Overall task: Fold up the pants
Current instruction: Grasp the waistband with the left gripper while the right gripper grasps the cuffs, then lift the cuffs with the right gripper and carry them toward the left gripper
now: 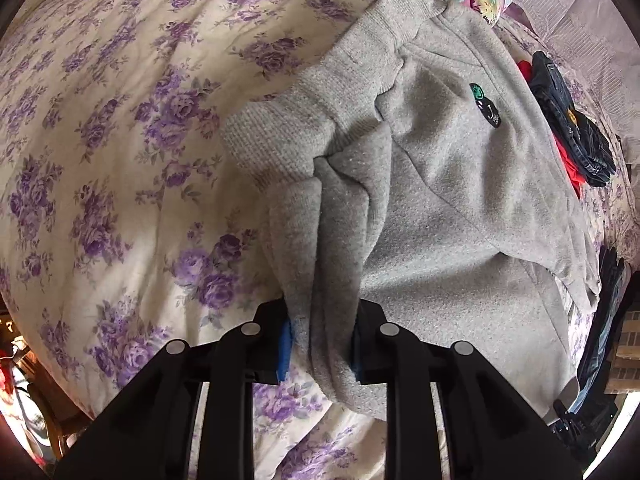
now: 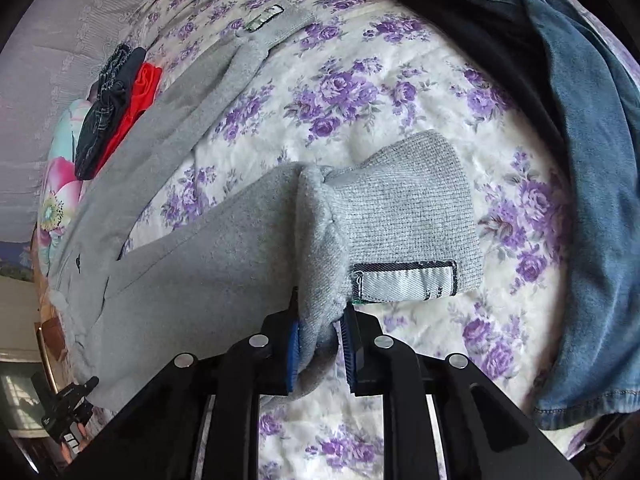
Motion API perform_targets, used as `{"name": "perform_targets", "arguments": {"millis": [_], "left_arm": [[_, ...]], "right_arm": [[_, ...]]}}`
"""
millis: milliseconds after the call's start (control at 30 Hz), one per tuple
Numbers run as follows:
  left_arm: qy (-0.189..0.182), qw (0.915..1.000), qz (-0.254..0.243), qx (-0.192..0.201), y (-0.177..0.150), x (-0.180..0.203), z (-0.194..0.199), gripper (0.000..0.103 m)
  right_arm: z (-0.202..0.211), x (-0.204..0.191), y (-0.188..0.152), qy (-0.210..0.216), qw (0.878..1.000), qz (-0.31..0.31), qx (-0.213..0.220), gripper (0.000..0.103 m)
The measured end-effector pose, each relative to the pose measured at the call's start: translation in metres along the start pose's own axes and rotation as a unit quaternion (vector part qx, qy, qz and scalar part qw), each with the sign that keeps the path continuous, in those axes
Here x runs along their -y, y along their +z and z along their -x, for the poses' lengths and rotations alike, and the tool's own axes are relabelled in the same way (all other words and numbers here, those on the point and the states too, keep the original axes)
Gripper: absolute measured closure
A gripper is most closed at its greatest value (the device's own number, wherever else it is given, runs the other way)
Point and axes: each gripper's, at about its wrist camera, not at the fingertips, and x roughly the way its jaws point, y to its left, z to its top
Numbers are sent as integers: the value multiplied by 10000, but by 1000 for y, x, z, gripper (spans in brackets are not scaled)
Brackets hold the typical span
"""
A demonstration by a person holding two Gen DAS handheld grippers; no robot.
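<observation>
Right up against the lens in both views were the blue-padded fingers (image 1: 285, 350), and both sets were squeezed onto bunched grey fleece. The left gripper (image 1: 320, 352) had a thick wad of the grey pants (image 1: 460, 208) pinched between its pads, closed down about as far as the fabric allowed, close to where a ribbed cuff (image 1: 280, 136) stuck out beyond the pinch. The right gripper (image 2: 320, 354) was doing the same on the other leg, clamped on the gathered seam just behind the second ribbed cuff (image 2: 408, 216), the one with the white woven label (image 2: 404, 284) sewn on it.

My read is that grabbing both legs at the ankle ends like that was so the pants could be carried over toward the waist, or pulled straight first. Can't say which.

The rest of the pants sprawled out flat over the floral bed cover (image 1: 120, 140), with a small dark patch (image 1: 486, 106) on the hip area facing up. So the garment was half lifted, half lying on the bed.

Further out, dark jeans and something red (image 1: 568, 136) were piled just past the grey fabric, and a blue denim piece (image 2: 592, 160) lay along the bed's edge in the right view. A flowery pillow (image 2: 60, 192) sat near the headboard end.
</observation>
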Motion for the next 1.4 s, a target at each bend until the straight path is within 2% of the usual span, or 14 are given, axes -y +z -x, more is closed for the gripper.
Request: {"name": "perform_targets", "arguments": {"millis": [133,233,367,400,433,633,800,967,1100,1200,1233,1267,1300,1400], "left_arm": [[-94,9999,45,9,-20,-21,22,82],[38,9998,-63,-203,-33,-26,5,79],[359,9984,-327,-292,-30,-15,-6,62],[461,9978,-410,-253,-30,-14,2,45],[559,9972,-478,-145,-29,-12,10,34],[893,9935,-557,432,-27,-30,75,32],[617,9875,-1040,1013,12,7,101,32],[531,9805,-1695,838,84,72,55,33],[886,9703,-2212,409,119,104,-8,45],[1217,9678,-2204,7,149,106,-52,55],[1216,9697,-2115,-140,159,103,-64,55],[1146,9728,-2002,-211,166,100,-71,55],[1067,9765,-1861,-210,173,97,-74,56],[1005,9796,-1716,-304,179,96,-72,63]], "right_arm": [[20,7,-29,-95,9997,234,-80,84],[7,12,-40,-289,9986,424,-111,79],[-22,6,-41,-472,9960,747,-114,35],[-21,-1,-41,-483,9948,881,-172,23],[-20,-9,-43,-640,9919,1072,-243,22],[26,-19,-45,-1294,9792,1550,-180,21],[60,-47,15,-919,9814,1591,563,9],[17,-78,113,-294,9895,1218,718,9],[-38,-93,171,-609,9930,907,459,9],[-69,-94,191,-724,9945,708,254,12],[-77,-95,194,-686,9950,694,220,20],[-84,-96,196,-528,9960,710,137,64],[-90,-97,196,-360,9971,677,-2,79],[-73,-104,188,-428,9964,713,129,82]]}}
